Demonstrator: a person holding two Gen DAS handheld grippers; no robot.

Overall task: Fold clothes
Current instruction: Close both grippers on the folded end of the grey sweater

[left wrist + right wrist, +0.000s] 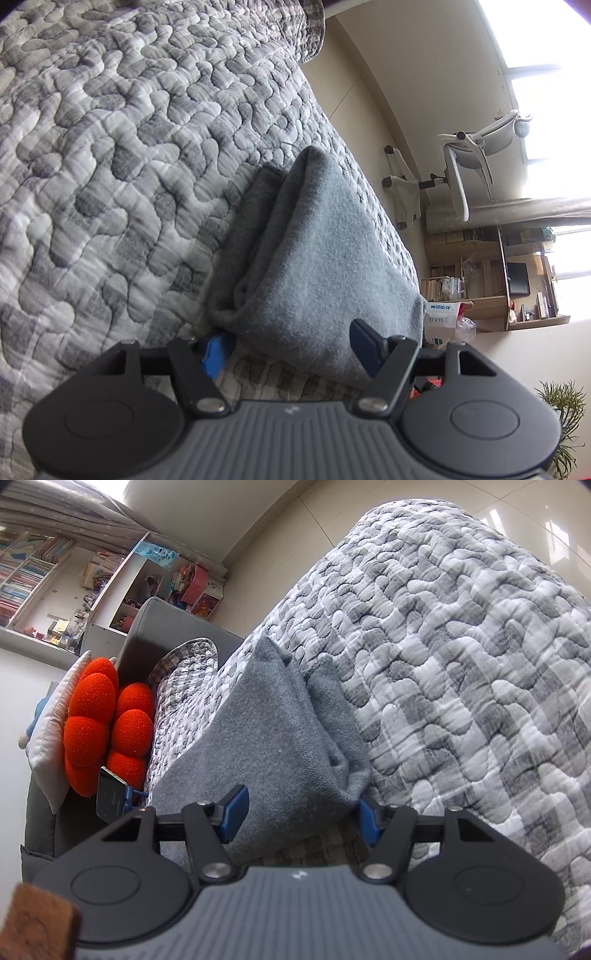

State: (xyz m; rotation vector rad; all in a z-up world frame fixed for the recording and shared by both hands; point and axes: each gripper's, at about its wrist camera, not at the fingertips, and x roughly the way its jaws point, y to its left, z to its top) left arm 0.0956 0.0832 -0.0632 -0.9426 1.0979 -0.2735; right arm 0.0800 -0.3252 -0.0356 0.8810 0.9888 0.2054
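folded grey garment [317, 258]: 1 counted | quilted bedspread [129, 147]: 1 | grippers: 2, left gripper [291, 347] and right gripper [299, 812] | office chair [469, 173]: 1 spotted | red bobble cushion [107, 720]: 1 | white pillow [50, 734]: 1 | potted plant [561, 417]: 1 | phone [110, 794]: 1

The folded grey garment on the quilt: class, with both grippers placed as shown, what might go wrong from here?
1. The grey garment lies near the quilt's edge above the floor; a push could slide it off.
2. Both the left gripper and right gripper stand open around its near end, so closing may pinch only some layers and pull the fold apart.
3. A finger might catch the quilt beneath too.
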